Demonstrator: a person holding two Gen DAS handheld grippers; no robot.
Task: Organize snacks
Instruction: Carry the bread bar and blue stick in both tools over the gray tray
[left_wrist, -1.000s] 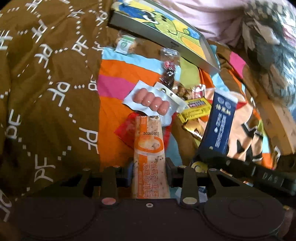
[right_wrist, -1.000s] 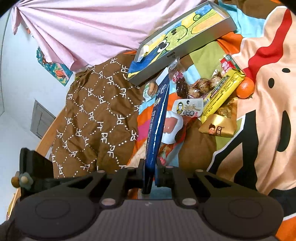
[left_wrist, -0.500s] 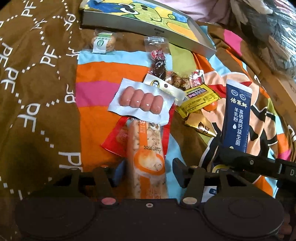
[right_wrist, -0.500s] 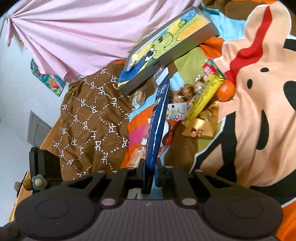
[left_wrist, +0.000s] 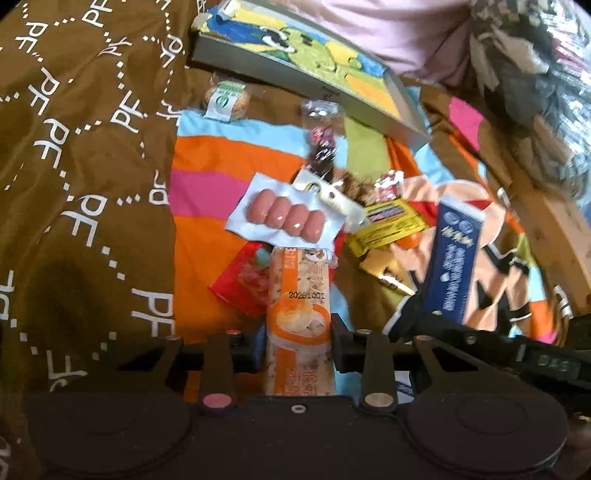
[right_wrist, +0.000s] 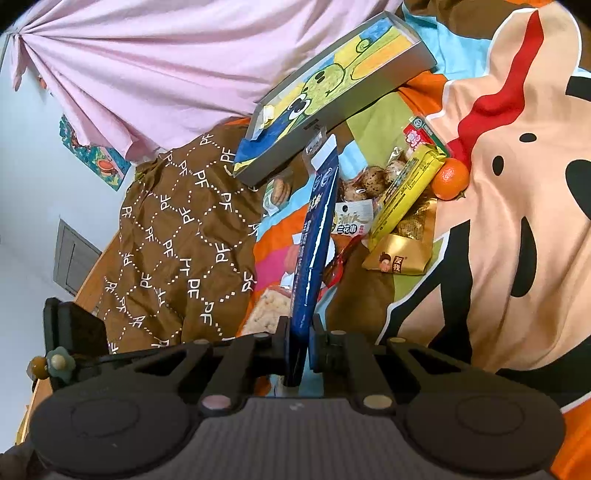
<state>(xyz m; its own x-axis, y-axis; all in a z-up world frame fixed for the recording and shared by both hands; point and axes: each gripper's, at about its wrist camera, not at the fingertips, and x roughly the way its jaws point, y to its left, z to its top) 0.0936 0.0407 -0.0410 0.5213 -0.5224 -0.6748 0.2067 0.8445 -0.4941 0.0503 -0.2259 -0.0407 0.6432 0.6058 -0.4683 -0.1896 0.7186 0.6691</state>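
My left gripper (left_wrist: 298, 341) is shut on an orange-and-white snack bar (left_wrist: 300, 317), held above a pile of snacks on the bedspread. My right gripper (right_wrist: 299, 345) is shut on a long blue milk-powder stick pack (right_wrist: 314, 236), seen edge-on; the pack also shows at right in the left wrist view (left_wrist: 452, 258). The pile holds a sausage pack (left_wrist: 286, 218), a yellow bar (right_wrist: 406, 188), a gold packet (right_wrist: 400, 251), a red packet (left_wrist: 242, 280), a mandarin (right_wrist: 448, 179) and a small bun (left_wrist: 225, 98). A flat box with a cartoon lining (right_wrist: 332, 92) lies behind them.
A brown quilt with white letters (left_wrist: 74, 184) covers the left side. A colourful cartoon bedspread (right_wrist: 517, 221) lies under the snacks. A pink curtain (right_wrist: 166, 66) hangs behind the box. A wooden bed edge (left_wrist: 554, 221) runs at right.
The left gripper's jaws, apart half a second ago, have shut on the orange snack bar. The right gripper has kept hold of the blue pack and shifted slightly.
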